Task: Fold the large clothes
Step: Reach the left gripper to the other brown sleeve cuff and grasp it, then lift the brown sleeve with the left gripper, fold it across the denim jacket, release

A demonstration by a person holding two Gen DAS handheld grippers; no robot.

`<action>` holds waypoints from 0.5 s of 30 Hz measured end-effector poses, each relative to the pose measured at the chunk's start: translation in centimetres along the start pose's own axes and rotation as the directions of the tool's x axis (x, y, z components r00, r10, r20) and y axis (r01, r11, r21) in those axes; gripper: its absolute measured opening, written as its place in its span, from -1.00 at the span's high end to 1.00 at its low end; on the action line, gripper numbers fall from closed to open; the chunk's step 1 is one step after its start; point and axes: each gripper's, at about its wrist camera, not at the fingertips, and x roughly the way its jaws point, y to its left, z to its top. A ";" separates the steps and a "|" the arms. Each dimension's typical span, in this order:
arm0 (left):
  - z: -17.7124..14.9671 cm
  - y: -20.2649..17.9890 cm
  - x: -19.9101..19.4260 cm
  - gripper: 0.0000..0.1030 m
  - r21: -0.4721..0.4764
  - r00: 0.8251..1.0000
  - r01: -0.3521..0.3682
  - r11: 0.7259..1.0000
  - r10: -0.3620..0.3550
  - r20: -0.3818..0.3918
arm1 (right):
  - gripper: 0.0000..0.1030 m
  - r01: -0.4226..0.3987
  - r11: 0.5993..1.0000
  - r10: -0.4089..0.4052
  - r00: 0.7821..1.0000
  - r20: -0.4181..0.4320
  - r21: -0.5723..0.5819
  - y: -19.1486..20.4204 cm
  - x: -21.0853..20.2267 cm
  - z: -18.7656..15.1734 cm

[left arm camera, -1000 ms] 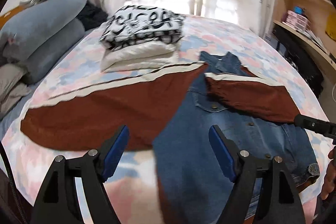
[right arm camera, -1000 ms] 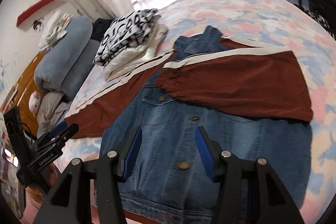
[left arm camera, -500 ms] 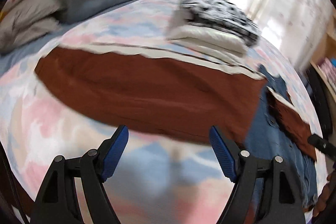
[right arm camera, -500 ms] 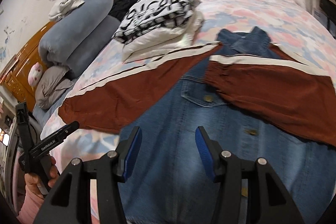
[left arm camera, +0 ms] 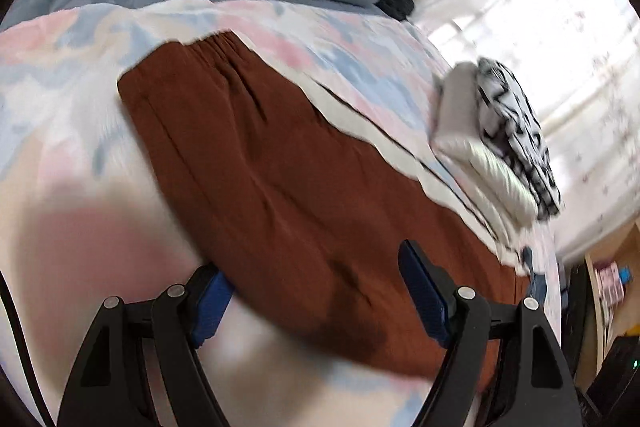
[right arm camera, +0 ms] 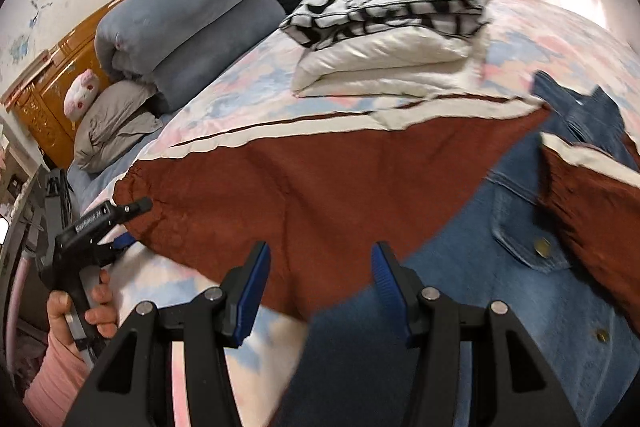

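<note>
Your left claw (left arm camera: 316, 291) is spread wide and holds nothing; it sits low over the near edge of the left sleeve (left arm camera: 288, 187), and that view is blurred. Your right claw (right arm camera: 318, 281) is also wide apart and empty, over the spot where that sleeve meets the denim body of the jacket (right arm camera: 500, 307). The jacket lies flat on the bed (right arm camera: 248, 95), front up, left sleeve stretched out toward the cuff (right arm camera: 136, 179), right sleeve (right arm camera: 592, 211) already folded across the chest.

Risks from here:

1. The left claw is near mid-sleeve, not at the cuff. Pinch there and the cuff end will likely trail and bunch as you fold.
2. It is close to the quilt. Bite too deep and you may catch the bedcover with the sleeve.
3. Lift the sleeve fast and the denim body could drag, skewing the right sleeve.
4. The stack (right arm camera: 392, 27) of folded clothes lies just beyond the sleeve's white stripe; a wide swing could knock it.
</note>
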 end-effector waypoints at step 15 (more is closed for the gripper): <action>2.7 2.4 2.1 0.91 -0.099 0.997 -0.076 0.992 0.079 0.023 | 0.23 -0.028 0.995 0.010 0.981 -0.192 -0.092 3.1 8.3 -1.0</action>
